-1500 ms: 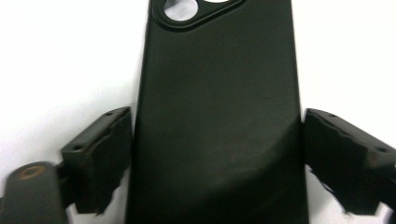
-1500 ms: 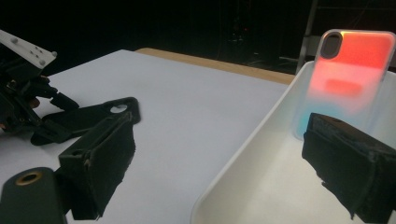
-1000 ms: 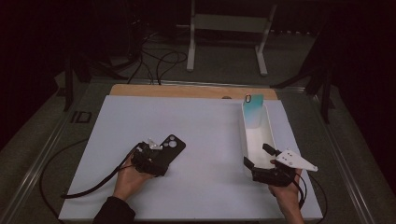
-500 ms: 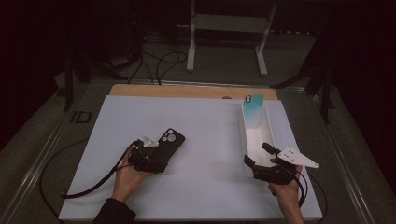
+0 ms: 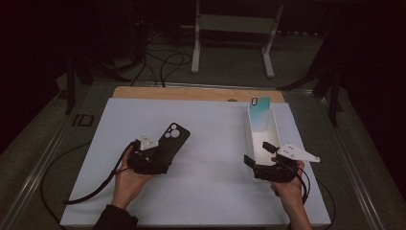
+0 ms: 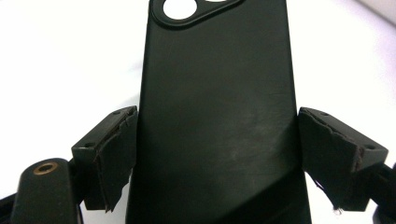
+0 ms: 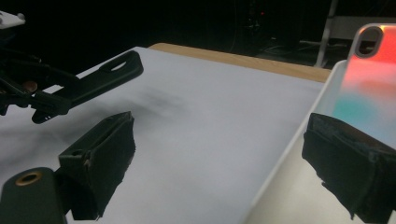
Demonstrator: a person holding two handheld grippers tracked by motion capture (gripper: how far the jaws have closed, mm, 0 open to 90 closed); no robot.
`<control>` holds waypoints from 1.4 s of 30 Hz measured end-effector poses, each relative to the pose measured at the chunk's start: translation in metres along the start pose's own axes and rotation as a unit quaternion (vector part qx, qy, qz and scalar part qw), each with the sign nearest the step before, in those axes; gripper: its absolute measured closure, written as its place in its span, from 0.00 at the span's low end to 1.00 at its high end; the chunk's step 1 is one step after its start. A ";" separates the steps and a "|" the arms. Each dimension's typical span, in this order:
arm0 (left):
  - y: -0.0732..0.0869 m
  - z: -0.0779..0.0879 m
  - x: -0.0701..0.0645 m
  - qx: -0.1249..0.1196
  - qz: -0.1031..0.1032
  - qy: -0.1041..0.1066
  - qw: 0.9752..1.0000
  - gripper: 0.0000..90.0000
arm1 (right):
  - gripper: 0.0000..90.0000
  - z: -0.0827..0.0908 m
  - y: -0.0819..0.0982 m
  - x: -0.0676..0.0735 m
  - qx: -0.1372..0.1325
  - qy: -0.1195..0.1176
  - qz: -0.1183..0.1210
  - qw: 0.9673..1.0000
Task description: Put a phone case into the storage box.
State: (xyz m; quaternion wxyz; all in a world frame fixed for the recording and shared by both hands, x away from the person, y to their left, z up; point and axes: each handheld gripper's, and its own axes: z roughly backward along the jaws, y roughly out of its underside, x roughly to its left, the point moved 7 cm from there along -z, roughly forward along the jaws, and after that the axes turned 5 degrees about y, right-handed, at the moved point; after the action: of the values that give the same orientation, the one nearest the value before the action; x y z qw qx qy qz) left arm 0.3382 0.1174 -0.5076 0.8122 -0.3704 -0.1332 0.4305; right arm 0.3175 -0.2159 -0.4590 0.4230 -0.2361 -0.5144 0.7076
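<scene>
Left gripper (image 5: 158, 154): jaws sit on either long edge of the matte black phone case with the camera cut-out (image 5: 168, 143). In the left gripper view both pads touch the black case (image 6: 215, 112) at its sides, so I log it as pinched across its width. From the right gripper view the case looks lifted off the white table sheet (image 5: 210, 143), tilted up at its camera end, with a soft shadow below it. It hangs over the left half of the sheet, well apart from the tray.

Right gripper (image 5: 261, 154): jaws spread, nothing between them. It hovers at the near end of the long white rectangular tray (image 5: 275, 129), one jaw over the tray's inside, the other outside its left wall. An iridescent teal-to-pink phone case (image 5: 259, 114) leans upright against the tray's far end; in the right gripper view it (image 7: 369, 79) stands beyond the right jaw, not touched.

Step in hand, as I judge it: carrying the black case, probably toward the tray.

Next move calls for: travel right across the sheet while keeping the pinch firm, since the case is smooth and held only by its edges. The right gripper should clear the tray's near end or steady its wall, and the teal case must not be knocked.
</scene>
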 end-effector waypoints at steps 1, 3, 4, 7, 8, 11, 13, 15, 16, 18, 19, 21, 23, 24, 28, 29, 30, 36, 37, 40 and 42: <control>-0.005 0.003 -0.004 -0.008 -0.005 0.000 1.000 0.18 | 0.11 -0.003 -0.003 0.002 0.007 -0.009 -0.005 1.000; -0.010 0.005 -0.008 -0.015 -0.011 0.000 1.000 0.18 | 0.11 -0.006 -0.006 0.004 0.015 -0.011 0.001 1.000; -0.013 0.006 -0.010 -0.019 -0.013 0.001 1.000 0.18 | 0.11 -0.007 -0.008 0.006 0.018 -0.013 0.002 1.000; -0.021 0.011 -0.017 -0.037 -0.022 0.001 0.999 0.18 | 0.11 -0.011 -0.012 0.009 0.028 -0.018 0.003 0.999; -0.021 0.011 -0.017 -0.037 -0.022 0.001 0.999 0.18 | 0.11 -0.013 -0.013 0.010 0.030 -0.018 0.003 0.999; -0.028 0.016 -0.023 -0.050 -0.029 0.002 0.998 0.18 | 0.11 -0.015 -0.016 0.011 0.031 -0.021 0.003 0.999; -0.032 0.018 -0.026 -0.057 -0.033 0.004 0.998 0.18 | 0.11 -0.017 -0.020 0.013 0.032 -0.029 -0.001 0.999; -0.034 0.019 -0.027 -0.060 -0.037 0.003 0.998 0.18 | 0.11 -0.020 -0.023 0.015 0.034 -0.033 -0.001 0.999; -0.035 0.019 -0.028 -0.061 -0.038 0.003 0.997 0.18 | 0.11 -0.022 -0.026 0.017 0.036 -0.036 0.000 0.999; -0.038 0.019 -0.030 -0.063 -0.046 0.005 0.997 0.18 | 0.11 -0.024 -0.029 0.019 0.038 -0.042 -0.001 0.998; -0.039 0.020 -0.032 -0.068 -0.054 0.005 0.996 0.18 | 0.11 -0.025 -0.030 0.020 0.039 -0.044 0.000 0.998; -0.041 0.020 -0.034 -0.069 -0.060 0.009 0.996 0.18 | 0.11 -0.029 -0.033 0.022 0.041 -0.048 -0.002 0.998; -0.043 0.020 -0.035 -0.070 -0.063 0.011 0.996 0.18 | 0.11 -0.032 -0.036 0.024 0.045 -0.054 -0.003 0.998; -0.044 0.020 -0.036 -0.073 -0.064 0.013 0.995 0.18 | 0.11 -0.034 -0.037 0.026 0.047 -0.057 -0.002 0.997; -0.047 0.019 -0.039 -0.078 -0.074 0.018 0.994 0.18 | 0.11 -0.041 -0.042 0.032 0.050 -0.067 0.002 0.996; -0.048 0.019 -0.041 -0.079 -0.078 0.020 0.994 0.18 | 0.11 -0.042 -0.044 0.034 0.050 -0.069 0.001 0.996; -0.049 0.019 -0.041 -0.079 -0.079 0.020 0.993 0.18 | 0.11 -0.044 -0.047 0.036 0.049 -0.073 0.000 0.996; -0.054 0.018 -0.050 -0.094 -0.090 0.036 0.991 0.18 | 0.11 -0.055 -0.057 0.049 0.048 -0.091 -0.002 0.995; -0.054 0.018 -0.051 -0.095 -0.092 0.038 0.991 0.18 | 0.11 -0.057 -0.057 0.051 0.049 -0.094 -0.001 0.994; -0.056 0.017 -0.056 -0.097 -0.099 0.042 0.989 0.18 | 0.13 -0.064 -0.059 0.059 0.052 -0.102 -0.002 0.993; -0.058 0.017 -0.059 -0.099 -0.101 0.049 0.989 0.18 | 0.15 -0.068 -0.061 0.064 0.053 -0.106 -0.007 0.993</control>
State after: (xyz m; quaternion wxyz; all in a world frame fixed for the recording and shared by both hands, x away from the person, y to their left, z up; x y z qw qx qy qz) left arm 0.3289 0.0582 -0.4486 0.8163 -0.4544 -0.1721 0.3124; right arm 0.3576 -0.1189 -0.4208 0.3826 -0.1334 -0.5196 0.7522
